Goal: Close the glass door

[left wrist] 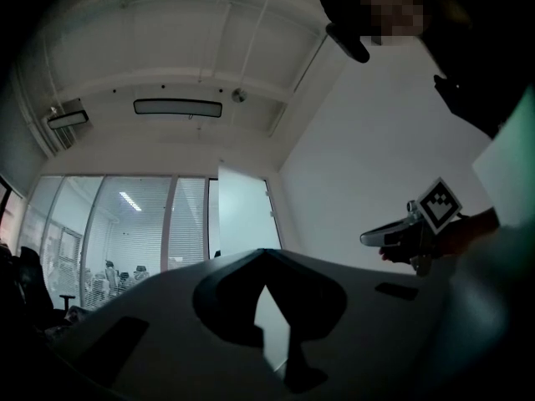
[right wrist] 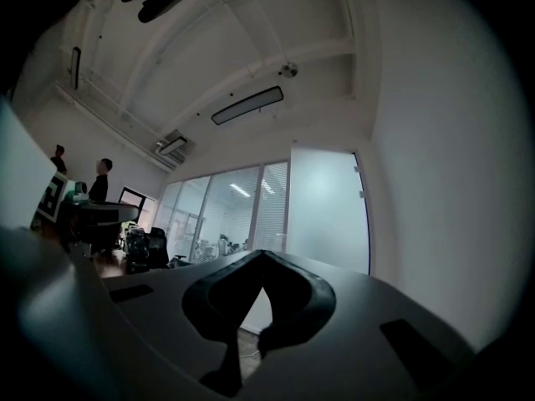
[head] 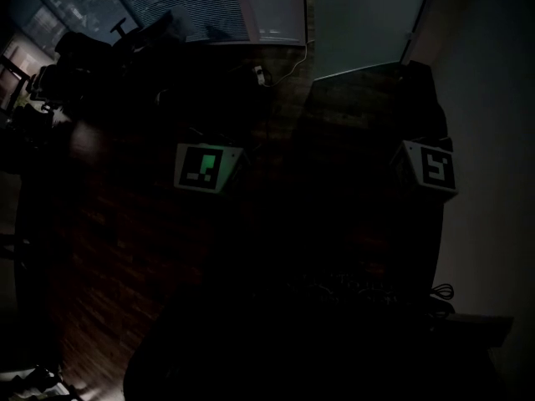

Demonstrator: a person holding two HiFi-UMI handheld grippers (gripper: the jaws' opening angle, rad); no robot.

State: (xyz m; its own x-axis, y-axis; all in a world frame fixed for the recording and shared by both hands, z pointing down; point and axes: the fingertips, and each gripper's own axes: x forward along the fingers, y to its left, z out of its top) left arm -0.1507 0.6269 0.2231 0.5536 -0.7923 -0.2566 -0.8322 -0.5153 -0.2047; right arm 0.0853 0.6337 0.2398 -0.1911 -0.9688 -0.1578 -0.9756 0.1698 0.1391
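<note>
Approach stage, by my judgement. My left gripper (left wrist: 266,256) and right gripper (right wrist: 264,256) both have fingers (right wrist: 217,295) clenched, holding nothing. The frosted glass door (right wrist: 330,211) stands ahead beside the white wall (right wrist: 435,182), well apart from both. Next: reach its free edge and push it to.

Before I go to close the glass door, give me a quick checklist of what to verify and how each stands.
1. Glass door in sight ahead: ok.
2. Left gripper empty, jaws together: ok.
3. Right gripper empty, jaws together: ok.
4. Contact with the door: not ok, both grippers are apart from it.
5. Way to the door free: cannot tell, head view too dark.
</note>
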